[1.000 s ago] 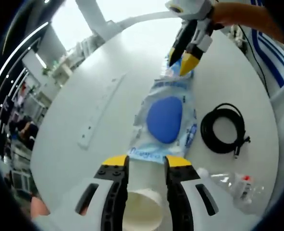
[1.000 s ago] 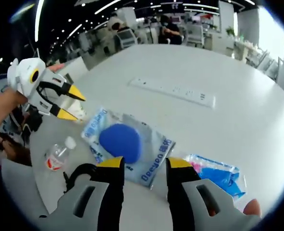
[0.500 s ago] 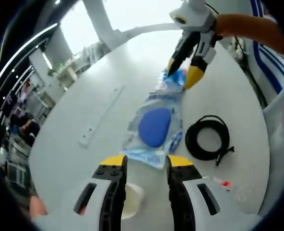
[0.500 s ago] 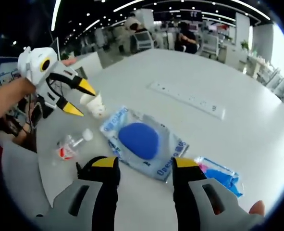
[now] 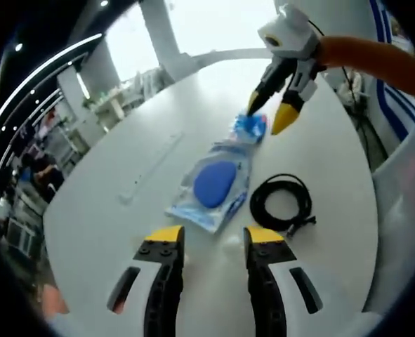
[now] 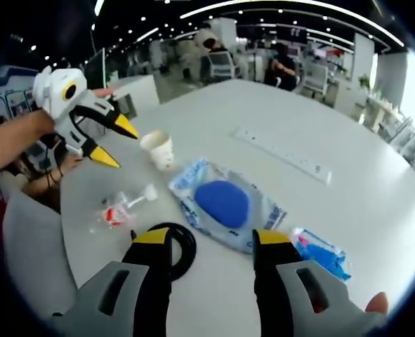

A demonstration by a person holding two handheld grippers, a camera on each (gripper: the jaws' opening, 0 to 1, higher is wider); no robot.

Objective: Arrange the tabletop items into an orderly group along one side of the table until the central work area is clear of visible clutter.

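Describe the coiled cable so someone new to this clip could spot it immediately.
On the round white table, find the clear packet with the blue oval pad. The black cable lies beside it, the only dark item, wound into a ring.

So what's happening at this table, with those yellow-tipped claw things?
A person holds a gripper in each hand over a white table. The left gripper and right gripper are both open and hold nothing. Spread in the middle lie a packet with a blue pad, a smaller blue packet, a black cable coil, a paper cup, a plastic bottle and a power strip.
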